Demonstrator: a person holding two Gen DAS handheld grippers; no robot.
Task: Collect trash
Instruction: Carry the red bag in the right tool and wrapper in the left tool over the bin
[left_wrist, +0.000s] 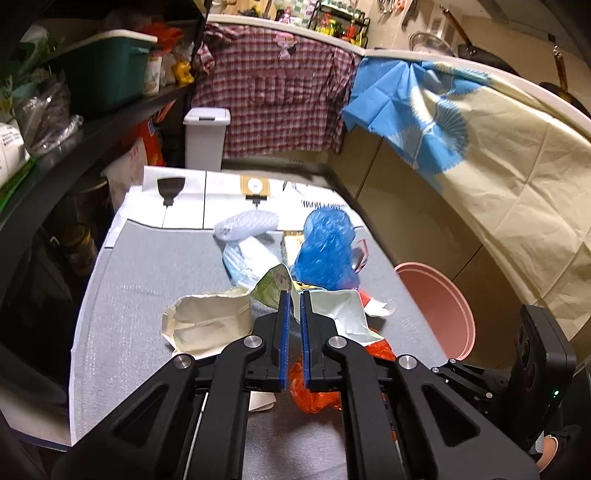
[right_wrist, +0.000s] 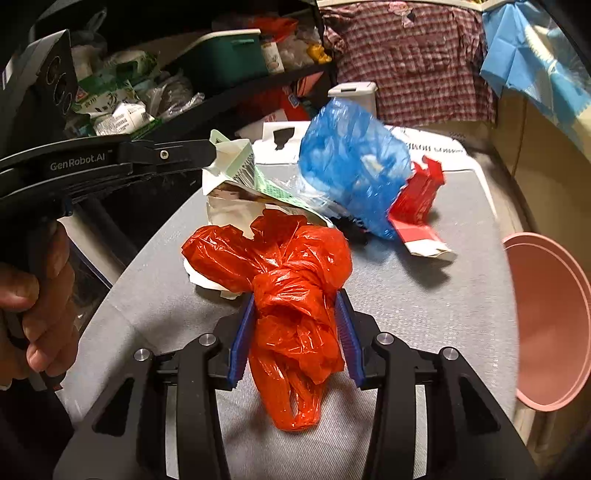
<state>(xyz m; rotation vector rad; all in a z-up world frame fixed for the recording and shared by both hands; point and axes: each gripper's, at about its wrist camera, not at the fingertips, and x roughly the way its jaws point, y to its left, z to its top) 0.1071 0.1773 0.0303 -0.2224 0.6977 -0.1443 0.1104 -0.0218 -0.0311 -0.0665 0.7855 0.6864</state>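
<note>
Trash lies on a grey mat (left_wrist: 140, 314). My left gripper (left_wrist: 294, 295) is shut on a white and green paper wrapper (left_wrist: 332, 310) and holds it above the mat; the wrapper also shows in the right wrist view (right_wrist: 240, 166). My right gripper (right_wrist: 295, 299) is shut on a crumpled orange plastic bag (right_wrist: 291, 280), which shows below the left fingers too (left_wrist: 314, 391). A blue plastic bag (left_wrist: 325, 247) (right_wrist: 351, 162) lies further back, with a red and white carton (right_wrist: 417, 206) beside it. A beige paper bag (left_wrist: 207, 321) lies at the left.
A pink bin (left_wrist: 439, 310) (right_wrist: 554, 321) stands off the mat's right edge. A white lidded bin (left_wrist: 205, 136) stands at the back. Black shelves (left_wrist: 92, 122) full of goods run along the left. Cloths hang over the counter at the right (left_wrist: 498, 155).
</note>
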